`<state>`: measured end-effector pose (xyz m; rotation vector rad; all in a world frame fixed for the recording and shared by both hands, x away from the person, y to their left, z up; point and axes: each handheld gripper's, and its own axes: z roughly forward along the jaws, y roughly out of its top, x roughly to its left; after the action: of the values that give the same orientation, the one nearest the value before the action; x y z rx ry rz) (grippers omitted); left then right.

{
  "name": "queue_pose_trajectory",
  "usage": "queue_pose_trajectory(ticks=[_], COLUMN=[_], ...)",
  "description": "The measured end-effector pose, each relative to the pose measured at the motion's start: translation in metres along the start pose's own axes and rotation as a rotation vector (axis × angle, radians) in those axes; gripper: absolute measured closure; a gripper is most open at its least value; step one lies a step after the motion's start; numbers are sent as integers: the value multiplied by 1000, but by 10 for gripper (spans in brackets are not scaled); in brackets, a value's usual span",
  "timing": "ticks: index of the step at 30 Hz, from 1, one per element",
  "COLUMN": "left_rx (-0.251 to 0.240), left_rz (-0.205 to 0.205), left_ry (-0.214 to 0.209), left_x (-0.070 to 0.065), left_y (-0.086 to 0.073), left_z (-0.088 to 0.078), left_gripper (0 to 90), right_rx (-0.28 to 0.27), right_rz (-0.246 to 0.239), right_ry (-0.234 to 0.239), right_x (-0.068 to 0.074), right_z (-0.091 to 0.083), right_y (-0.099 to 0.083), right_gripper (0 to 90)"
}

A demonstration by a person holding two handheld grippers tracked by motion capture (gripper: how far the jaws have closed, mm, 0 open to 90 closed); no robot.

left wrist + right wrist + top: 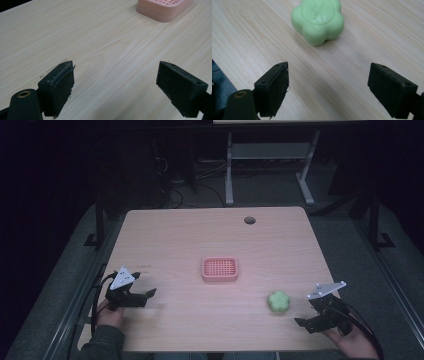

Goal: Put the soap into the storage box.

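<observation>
High view: the green flower-shaped soap [279, 302] lies near the desk's [170, 240] front-right corner, the pink slotted dish [219, 269] mid-desk. Both the left gripper [148, 293] and right gripper [301, 321] have their 2 jaws released, holding nothing. Likely step: the right gripper straddles the soap squarely across its lobes, low, before closing.

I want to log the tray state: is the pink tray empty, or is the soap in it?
Empty. The pink tray shows only its bare grid, and the green soap lies apart on the table.
</observation>
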<state>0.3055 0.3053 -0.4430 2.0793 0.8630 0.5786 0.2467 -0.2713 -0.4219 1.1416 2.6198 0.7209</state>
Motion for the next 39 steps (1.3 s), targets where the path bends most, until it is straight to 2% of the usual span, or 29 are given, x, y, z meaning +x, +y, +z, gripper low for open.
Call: queue_pose_trajectory(ticks=[12, 13, 23, 32, 39], left_rx=[0, -2, -4, -3, -1], left_rz=[6, 4, 4, -5, 3], left_ry=[-1, -1, -3, -6, -4], left_x=[0, 0, 0, -1, 0], left_y=[1, 1, 1, 0, 1], left_z=[-2, -1, -1, -1, -1], left_gripper=[144, 144, 144, 144, 144], right_rx=[39, 46, 93, 115, 143], right_rz=[-47, -61, -94, -113, -130], right_ry=[10, 12, 23, 21, 17], right_x=[6, 7, 12, 13, 13], right_z=[4, 6, 19, 27, 34], right_y=[22, 27, 47, 58, 64], right_gripper=[157, 155, 154, 152, 152])
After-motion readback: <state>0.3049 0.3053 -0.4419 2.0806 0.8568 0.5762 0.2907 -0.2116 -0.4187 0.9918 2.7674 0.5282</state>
